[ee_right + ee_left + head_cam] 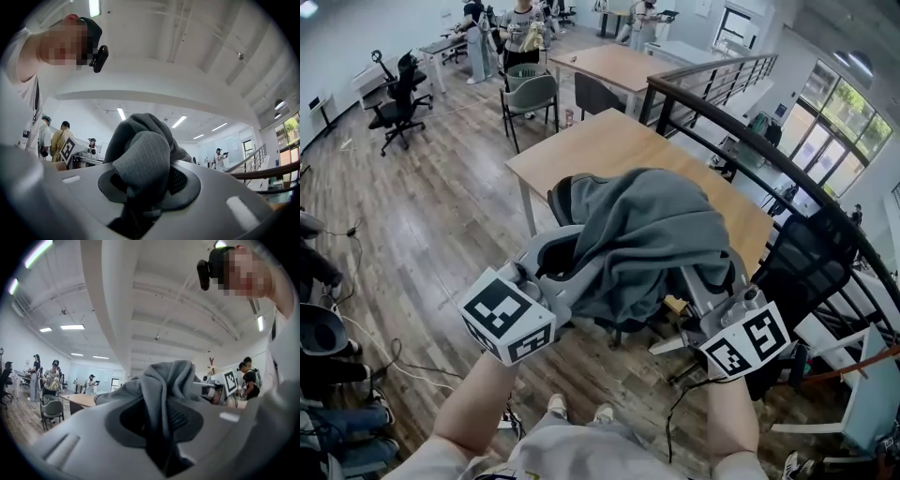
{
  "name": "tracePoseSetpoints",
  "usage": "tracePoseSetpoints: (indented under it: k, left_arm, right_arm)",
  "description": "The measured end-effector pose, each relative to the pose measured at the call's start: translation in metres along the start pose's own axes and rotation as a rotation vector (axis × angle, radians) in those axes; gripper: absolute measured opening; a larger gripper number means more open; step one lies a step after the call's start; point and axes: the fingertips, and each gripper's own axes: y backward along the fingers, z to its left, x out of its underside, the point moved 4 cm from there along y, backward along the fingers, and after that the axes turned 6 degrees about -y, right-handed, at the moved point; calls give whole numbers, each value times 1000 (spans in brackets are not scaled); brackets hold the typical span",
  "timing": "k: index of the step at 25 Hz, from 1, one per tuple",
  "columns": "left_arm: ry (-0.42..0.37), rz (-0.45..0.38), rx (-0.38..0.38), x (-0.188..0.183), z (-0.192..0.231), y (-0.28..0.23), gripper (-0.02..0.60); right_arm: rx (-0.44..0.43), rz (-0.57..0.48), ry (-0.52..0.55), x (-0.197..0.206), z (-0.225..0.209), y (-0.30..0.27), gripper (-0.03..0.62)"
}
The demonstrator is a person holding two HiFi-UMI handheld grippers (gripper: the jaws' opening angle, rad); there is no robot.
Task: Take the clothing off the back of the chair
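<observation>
Nearest the camera, both forearms reach forward with a claw in each hand, side by side, one at each end of the grey garment (pixel 647 234) so the load is shared and the cloth hangs spread rather than bunched. Left gripper (pixel 567 272): in its own view the jaws are nearly together, clenched on a thick upright fold of the garment (pixel 164 380) that fills the narrow gap between the pads. Right gripper (pixel 705 286): same condition, jaws pinched tight on a rolled wad of the garment (pixel 140 145), with cloth bulging above the pads. Both point roughly level, which suits drawing the cloth up and away instead of dragging it sideways. The garment sags in a heap between the two claws. Behind its left edge a dark curved panel, probably the chair back (pixel 561 200), shows; I cannot tell whether the cloth has cleared it. Beyond stands a wooden table (pixel 609 150), a dark railing (pixel 741 131) to the right, and people (pixel 520 28) at the far end.
</observation>
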Motion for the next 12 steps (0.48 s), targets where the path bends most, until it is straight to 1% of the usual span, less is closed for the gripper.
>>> tracePoseSetpoints:
  k: [5, 10, 12]
  left_arm:
    - [-58, -60, 38, -36, -33, 3, 83]
    - [-122, -124, 106, -63, -68, -3, 83]
    - [-134, -136, 135, -71, -85, -5, 83]
  right_arm:
    - [19, -61, 60, -39, 16, 33, 130]
    - [62, -104, 110, -68, 25, 73, 130]
    - [84, -119, 125, -77, 28, 90, 130]
